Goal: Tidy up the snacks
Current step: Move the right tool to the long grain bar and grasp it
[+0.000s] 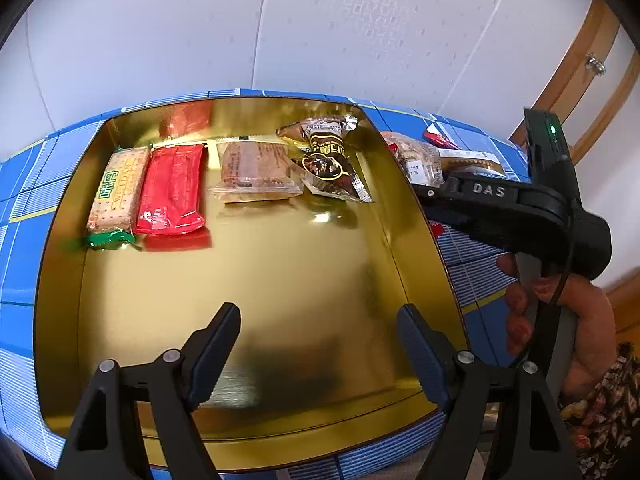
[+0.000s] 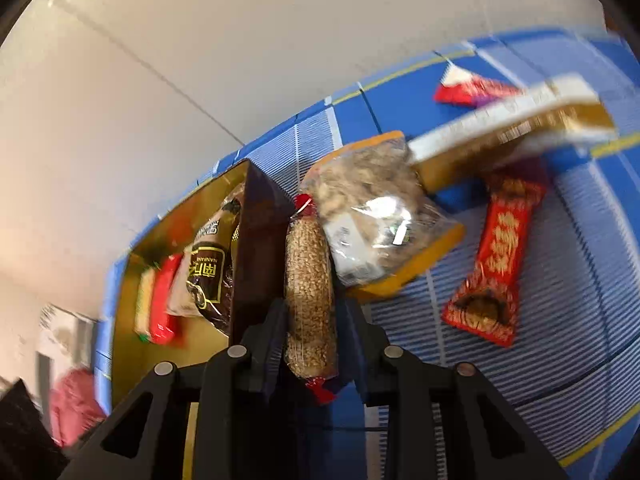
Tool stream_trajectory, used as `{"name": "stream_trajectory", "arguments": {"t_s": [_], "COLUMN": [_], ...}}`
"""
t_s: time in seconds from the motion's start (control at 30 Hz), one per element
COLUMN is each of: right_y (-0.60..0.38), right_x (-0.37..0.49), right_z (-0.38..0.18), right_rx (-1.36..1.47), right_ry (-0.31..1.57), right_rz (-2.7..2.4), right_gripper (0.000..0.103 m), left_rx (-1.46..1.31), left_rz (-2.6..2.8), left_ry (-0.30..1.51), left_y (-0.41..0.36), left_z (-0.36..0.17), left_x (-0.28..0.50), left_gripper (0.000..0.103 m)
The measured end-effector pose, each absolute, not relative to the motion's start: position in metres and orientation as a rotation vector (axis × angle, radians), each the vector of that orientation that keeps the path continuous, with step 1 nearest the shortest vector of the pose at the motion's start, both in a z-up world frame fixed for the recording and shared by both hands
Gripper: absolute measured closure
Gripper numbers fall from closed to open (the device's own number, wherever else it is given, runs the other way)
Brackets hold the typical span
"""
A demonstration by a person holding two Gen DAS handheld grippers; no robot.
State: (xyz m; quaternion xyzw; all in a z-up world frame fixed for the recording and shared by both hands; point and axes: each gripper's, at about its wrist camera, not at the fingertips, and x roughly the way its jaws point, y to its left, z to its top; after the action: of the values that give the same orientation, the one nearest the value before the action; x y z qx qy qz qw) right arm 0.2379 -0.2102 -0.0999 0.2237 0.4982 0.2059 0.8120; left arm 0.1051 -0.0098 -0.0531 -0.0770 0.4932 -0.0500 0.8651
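A gold tin (image 1: 412,216) sits on a blue patterned cloth. At its far end lie a green-ended cracker pack (image 1: 116,196), a red pack (image 1: 172,188), a clear-wrapped cake (image 1: 256,172) and a brown chocolate pack (image 1: 328,160). My left gripper (image 1: 318,350) is open and empty over the tin's near part. My right gripper (image 2: 310,336) is shut on a clear sesame bar with red ends (image 2: 310,292), just outside the tin's right wall (image 2: 252,240). In the left wrist view the right gripper's body (image 1: 520,208) shows beside the tin; its fingers are hidden there.
On the cloth (image 2: 560,280) right of the tin lie a clear nut snack bag (image 2: 372,216), a red and gold bar (image 2: 496,256), a gold and white pack (image 2: 512,132) and a small red packet (image 2: 468,88). A white wall stands behind; wooden furniture (image 1: 580,68) is at right.
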Motion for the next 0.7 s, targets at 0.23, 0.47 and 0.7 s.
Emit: {"name": "stream_trajectory", "arguments": {"t_s": [0.23, 0.47, 0.7], "right_y": [-0.22, -0.297, -0.366], "right_x": [0.214, 0.164, 0.141], "right_z": [-0.091, -0.084, -0.073], "right_rx": [0.357, 0.321, 0.414], "right_ry": [1.032, 0.965, 0.875], "right_rz": [0.438, 0.236, -0.011], "right_gripper": [0.079, 0.079, 0.077], "left_rx": [-0.132, -0.108, -0.066], "left_rz": [-0.119, -0.136, -0.183], "left_ry": [1.029, 1.026, 1.031], "left_y": [-0.023, -0.033, -0.061], "left_z": [-0.051, -0.047, -0.044], "left_x": [0.105, 0.105, 0.107], "left_gripper": [0.022, 0.022, 0.022]}}
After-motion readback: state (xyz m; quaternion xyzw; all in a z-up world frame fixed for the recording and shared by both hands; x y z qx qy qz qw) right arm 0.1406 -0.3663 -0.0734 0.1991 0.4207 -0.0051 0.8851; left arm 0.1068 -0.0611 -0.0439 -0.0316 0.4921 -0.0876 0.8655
